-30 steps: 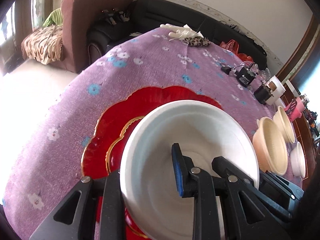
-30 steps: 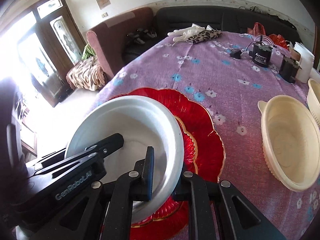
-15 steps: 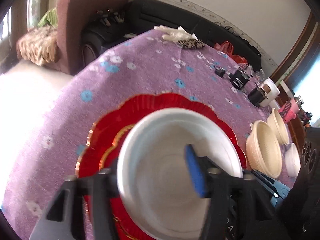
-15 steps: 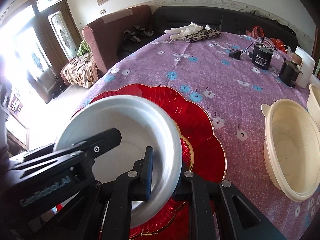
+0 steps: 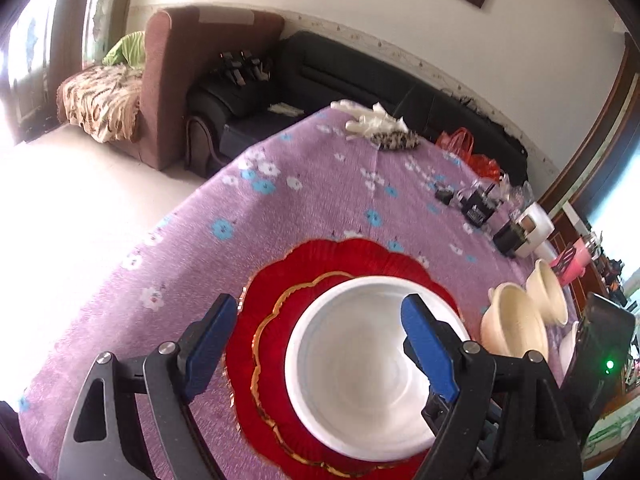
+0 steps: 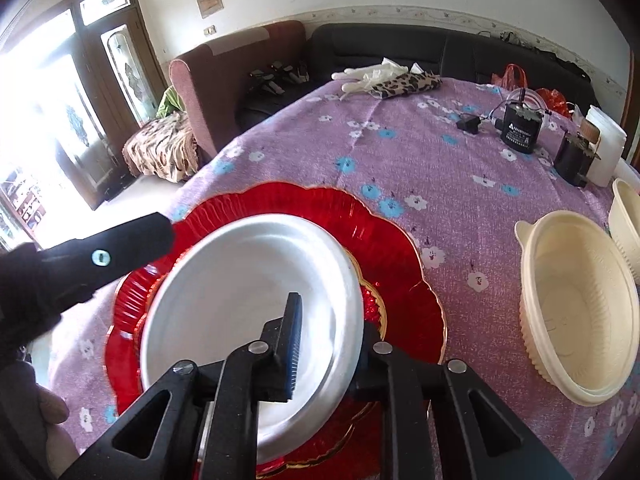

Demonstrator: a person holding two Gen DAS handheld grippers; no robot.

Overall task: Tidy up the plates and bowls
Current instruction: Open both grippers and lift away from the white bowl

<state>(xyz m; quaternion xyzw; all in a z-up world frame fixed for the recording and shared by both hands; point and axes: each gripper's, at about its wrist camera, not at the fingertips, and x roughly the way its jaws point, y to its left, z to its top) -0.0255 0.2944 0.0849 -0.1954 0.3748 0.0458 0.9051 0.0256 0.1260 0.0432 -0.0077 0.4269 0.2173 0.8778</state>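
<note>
We see a white bowl [image 5: 360, 368] sitting on a red scalloped plate [image 5: 276, 300] with gold trim, which lies near the front edge of the surface [image 5: 304, 200] under a purple flowered cloth. Our left tool [image 5: 316, 344] is released: its blue-padded fingers [image 5: 426, 344] stand wide apart, one over the bowl's right rim and the other over the plate's left rim, neither gripping anything. Our right tool [image 6: 332, 336] is clenched on the near right rim of the white bowl [image 6: 248, 292], with one finger inside the bowl and the other outside, beneath the rim. The bowl seems to tilt slightly in the right wrist view, though the fisheye bend makes that hard to judge. The red plate [image 6: 384, 248] shows all around the bowl there. Toward the right edge of the surface [image 6: 420, 152] sits a cream bowl [image 6: 576, 320] with a ribbed wall, well apart from the plate, with a second cream bowl [image 6: 626, 224] just beside it. At the far edge lie white gloves [image 6: 372, 74] touching a leopard-print cloth [image 6: 408, 82].
</note>
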